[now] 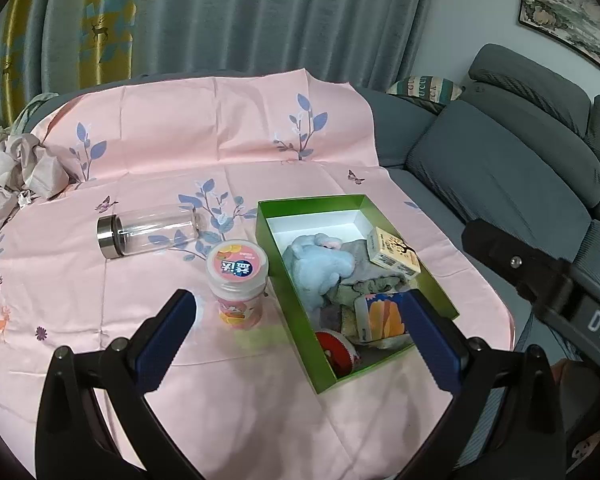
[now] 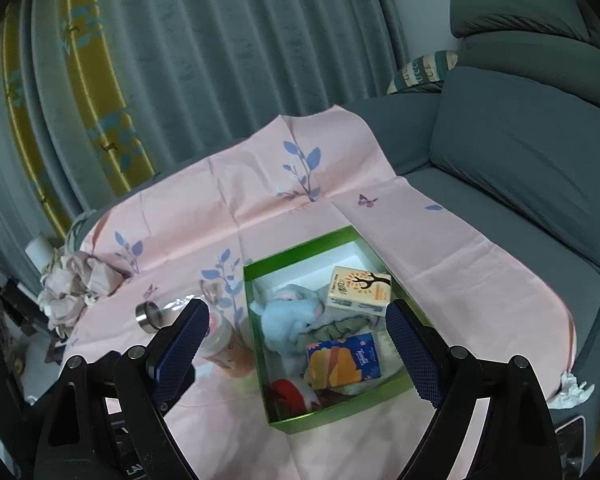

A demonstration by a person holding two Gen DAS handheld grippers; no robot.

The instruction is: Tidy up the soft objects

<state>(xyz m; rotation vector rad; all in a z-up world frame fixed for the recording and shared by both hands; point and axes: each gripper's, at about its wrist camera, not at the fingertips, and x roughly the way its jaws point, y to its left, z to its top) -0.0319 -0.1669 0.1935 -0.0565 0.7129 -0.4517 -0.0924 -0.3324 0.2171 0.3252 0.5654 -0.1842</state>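
Note:
A green box [image 1: 281,264] [image 2: 256,344] lies on the pink cloth. It holds a light blue plush toy [image 1: 320,268] [image 2: 284,318], grey-green cloths [image 1: 364,286] [image 2: 332,330], a blue-and-orange tissue pack [image 1: 382,316] [image 2: 344,362], a cream tissue pack [image 1: 394,254] [image 2: 358,290] and a red-and-white soft item [image 1: 336,350] [image 2: 290,394]. My left gripper [image 1: 302,334] is open and empty, hovering over the box's near left part. My right gripper [image 2: 296,352] is open and empty above the box; its body [image 1: 540,276] shows at the right of the left wrist view.
A pink-lidded jar [image 1: 238,282] [image 2: 224,344] stands just left of the box. A clear glass bottle with a metal cap [image 1: 148,230] [image 2: 156,314] lies on its side further left. Crumpled fabric [image 1: 12,178] [image 2: 76,284] sits at the far left. A grey sofa [image 1: 500,168] [image 2: 520,160] is on the right.

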